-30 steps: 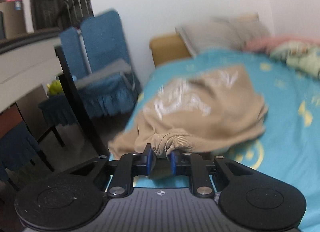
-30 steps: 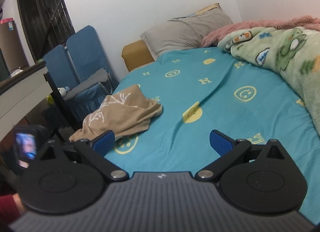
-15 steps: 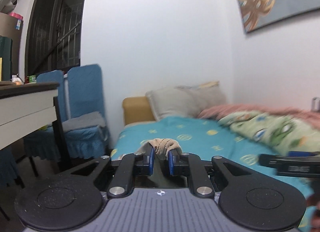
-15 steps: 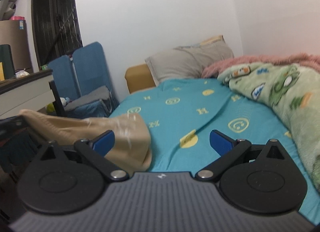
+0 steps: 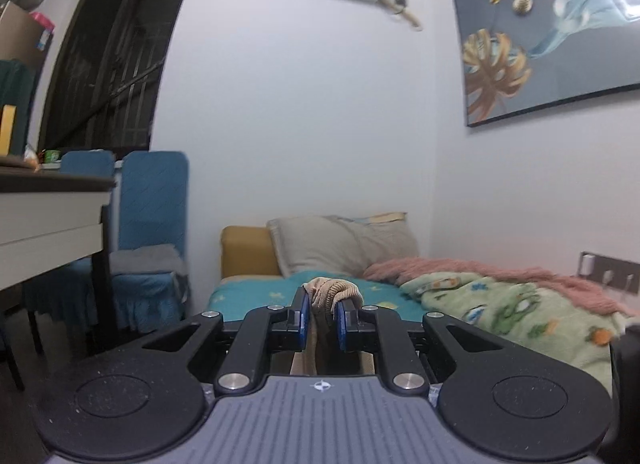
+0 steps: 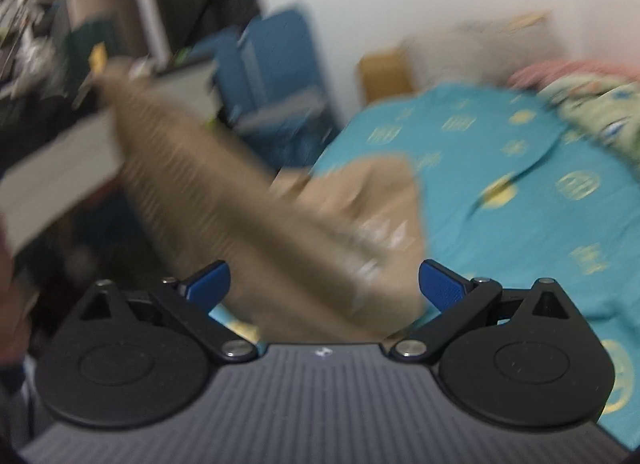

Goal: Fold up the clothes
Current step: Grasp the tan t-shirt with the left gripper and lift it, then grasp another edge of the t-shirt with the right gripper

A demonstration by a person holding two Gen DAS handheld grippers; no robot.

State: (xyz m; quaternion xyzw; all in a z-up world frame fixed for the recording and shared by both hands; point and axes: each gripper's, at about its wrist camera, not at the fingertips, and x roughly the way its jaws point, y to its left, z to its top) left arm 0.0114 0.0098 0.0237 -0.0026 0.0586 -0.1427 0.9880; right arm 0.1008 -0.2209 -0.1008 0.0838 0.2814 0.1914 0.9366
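My left gripper [image 5: 320, 318] is shut on the ribbed hem of a tan sweater [image 5: 334, 292], held up well above the teal bed sheet [image 5: 248, 296]; the rest of the garment hangs out of sight below. In the blurred right wrist view the tan sweater [image 6: 248, 208] stretches from the upper left down to the bed [image 6: 520, 184], with its white print near the fingers. My right gripper [image 6: 324, 286] stands open, its blue pads on either side of the hanging cloth and apart from it.
Grey pillows [image 5: 340, 244] and a mustard headboard [image 5: 246, 252] lie at the far end of the bed. A green cartoon blanket [image 5: 500, 304] covers the right side. Blue chairs [image 5: 152, 224] and a white desk [image 5: 52, 216] stand on the left.
My left gripper has lifted the sweater off the bed and tilted up toward the wall. The right gripper has swung left toward the hanging cloth and stays open.
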